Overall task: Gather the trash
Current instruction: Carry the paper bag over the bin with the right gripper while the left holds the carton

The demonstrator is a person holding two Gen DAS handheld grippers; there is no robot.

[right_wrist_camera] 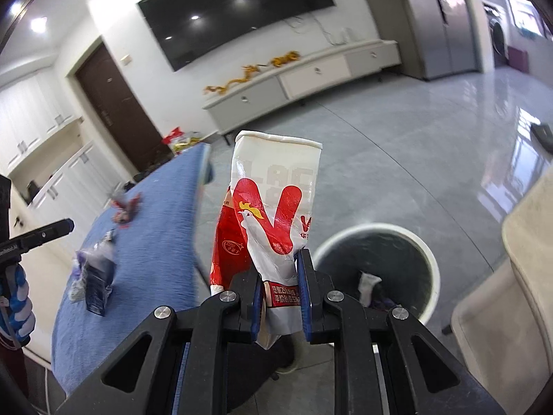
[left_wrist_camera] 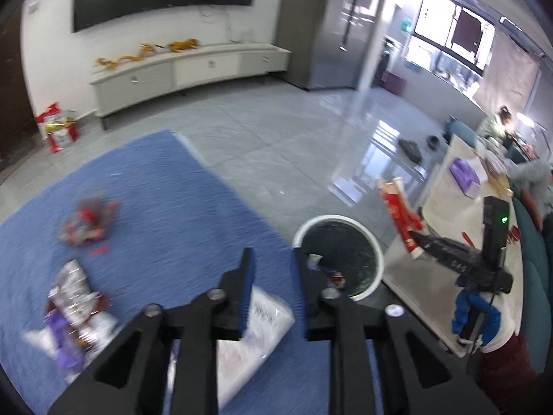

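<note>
Pinched between the right gripper (right_wrist_camera: 279, 287) fingers — a crinkled, glossy red-and-white wrapper (right_wrist_camera: 273, 214), upright, just beside the round white-rimmed bin (right_wrist_camera: 375, 269) with its dark liner. Spread over the blue ribbed worktop (left_wrist_camera: 166, 207), near its right edge — the left gripper (left_wrist_camera: 273, 290) fingers, holding nothing. Scattered toward the left edge: shiny foil wrappers (left_wrist_camera: 74, 297), blurred red scraps (left_wrist_camera: 88, 221). Beyond, open glossy grey floor tiles (left_wrist_camera: 293, 131).

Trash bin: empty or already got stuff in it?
Not empty. The trash bin holds a white crumpled piece and darker scraps at its bottom; most of the liner shows bare.
</note>
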